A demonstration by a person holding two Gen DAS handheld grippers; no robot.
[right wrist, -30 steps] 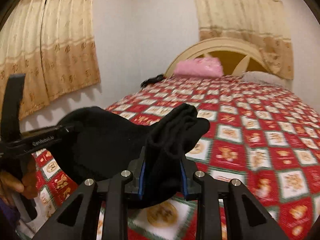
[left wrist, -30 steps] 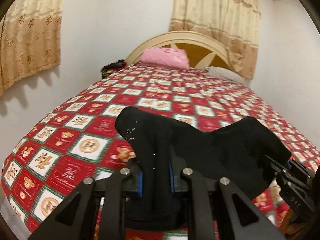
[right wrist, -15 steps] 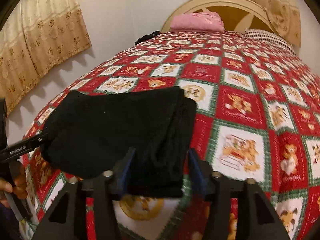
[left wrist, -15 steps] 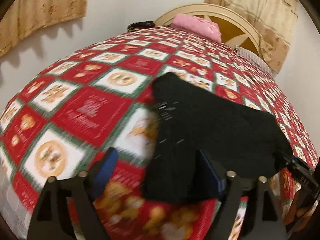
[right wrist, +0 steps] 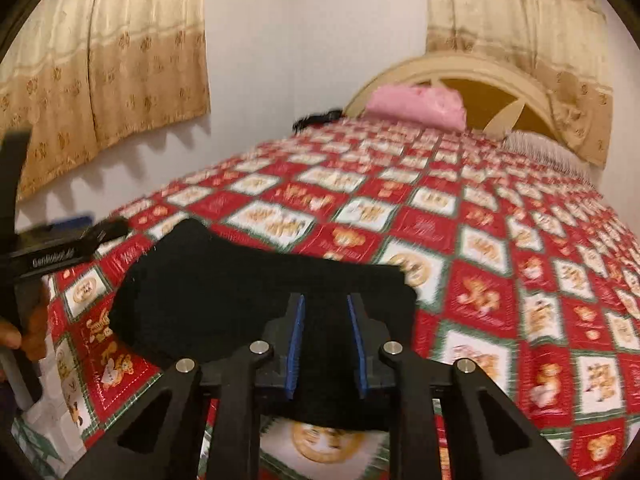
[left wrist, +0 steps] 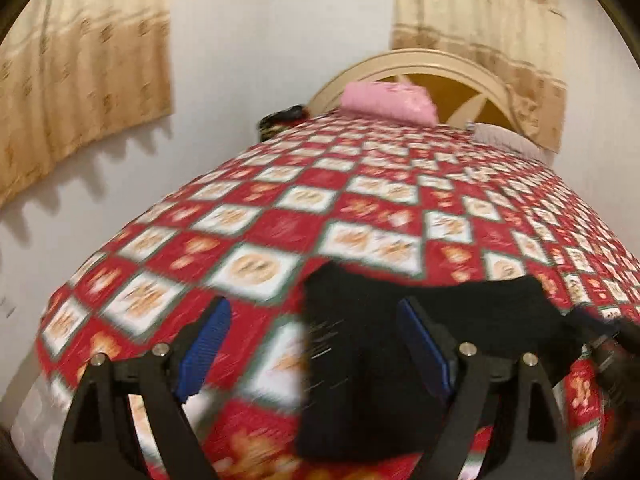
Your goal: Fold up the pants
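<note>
The black pants [left wrist: 360,352] lie folded and flat on the red patterned bedspread [left wrist: 280,224], near the bed's front edge. My left gripper [left wrist: 313,308] is wide open over their left end; the cloth lies by the right blue pad, untouched by the left pad. My right gripper [right wrist: 326,320] hovers over the right end of the pants [right wrist: 240,288]. Its jaws are closing to a narrow gap, and the cloth lies flat beneath them with no fold raised between the pads. The left gripper [right wrist: 64,254] shows at the left edge of the right wrist view, held by a hand [right wrist: 12,336].
A pink pillow [right wrist: 416,106] and a striped pillow [right wrist: 548,152] rest against the cream headboard [right wrist: 480,68]. A dark item [right wrist: 316,118] sits at the bed's far left corner. Curtains [right wrist: 100,80] and a white wall run along the left.
Both grippers let go of the pants, which dropped from a raised bunch to lie flat on the bed. The left jaws opened wide; the right opened, then narrowed. Both drew back.
</note>
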